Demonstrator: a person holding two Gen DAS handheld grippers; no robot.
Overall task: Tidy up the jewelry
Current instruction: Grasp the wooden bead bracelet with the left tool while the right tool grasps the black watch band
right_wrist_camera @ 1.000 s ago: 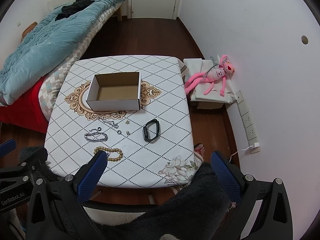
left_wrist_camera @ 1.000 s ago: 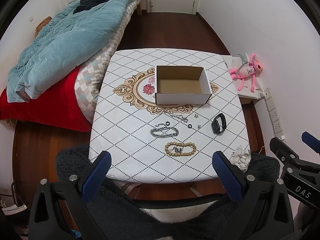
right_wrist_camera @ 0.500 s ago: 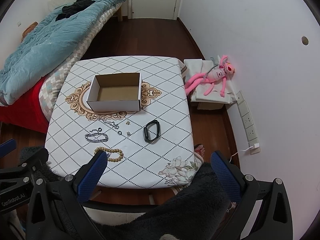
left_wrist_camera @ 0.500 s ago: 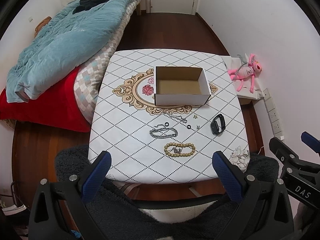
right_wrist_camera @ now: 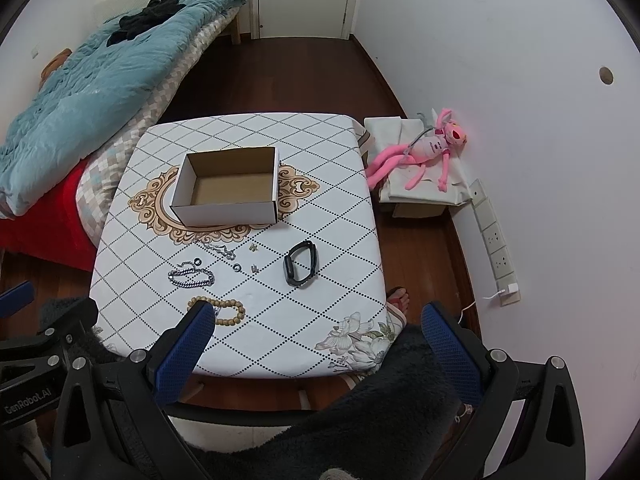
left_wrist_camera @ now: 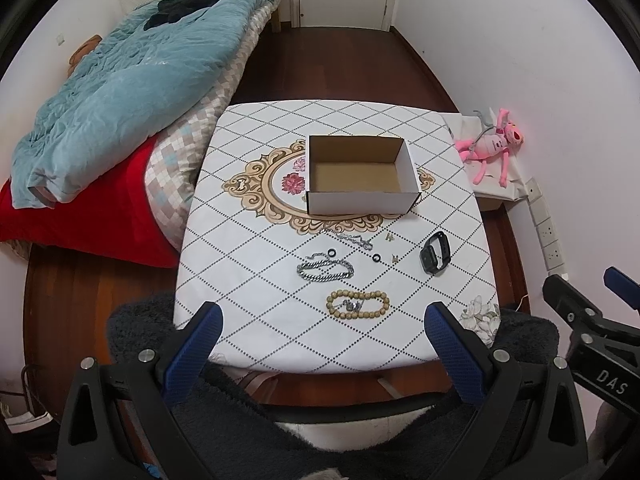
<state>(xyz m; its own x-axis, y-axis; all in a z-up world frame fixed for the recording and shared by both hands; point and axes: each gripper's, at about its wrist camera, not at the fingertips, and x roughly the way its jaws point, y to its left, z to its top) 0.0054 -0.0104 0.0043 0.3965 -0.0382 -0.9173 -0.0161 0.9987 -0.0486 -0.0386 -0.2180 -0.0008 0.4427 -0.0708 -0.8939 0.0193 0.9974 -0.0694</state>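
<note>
Both the left hand-held gripper [left_wrist_camera: 320,334] and the right hand-held gripper [right_wrist_camera: 316,328] hang spread wide, empty, at the worktop's [left_wrist_camera: 256,280] near edge. Beads [left_wrist_camera: 357,305], chain [left_wrist_camera: 325,271] and watch [left_wrist_camera: 436,253] lie near the open box [left_wrist_camera: 362,200]; nothing inside it.

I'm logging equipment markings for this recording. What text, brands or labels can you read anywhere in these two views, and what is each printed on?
"DAS": white letters on the black body of the right gripper, seen at the left wrist view's right edge.
"GenRobot.AI": white letters on the black body of the left gripper, at the right wrist view's left edge.
Nothing readable on the cardboard box, black watch or wall sockets.
</note>
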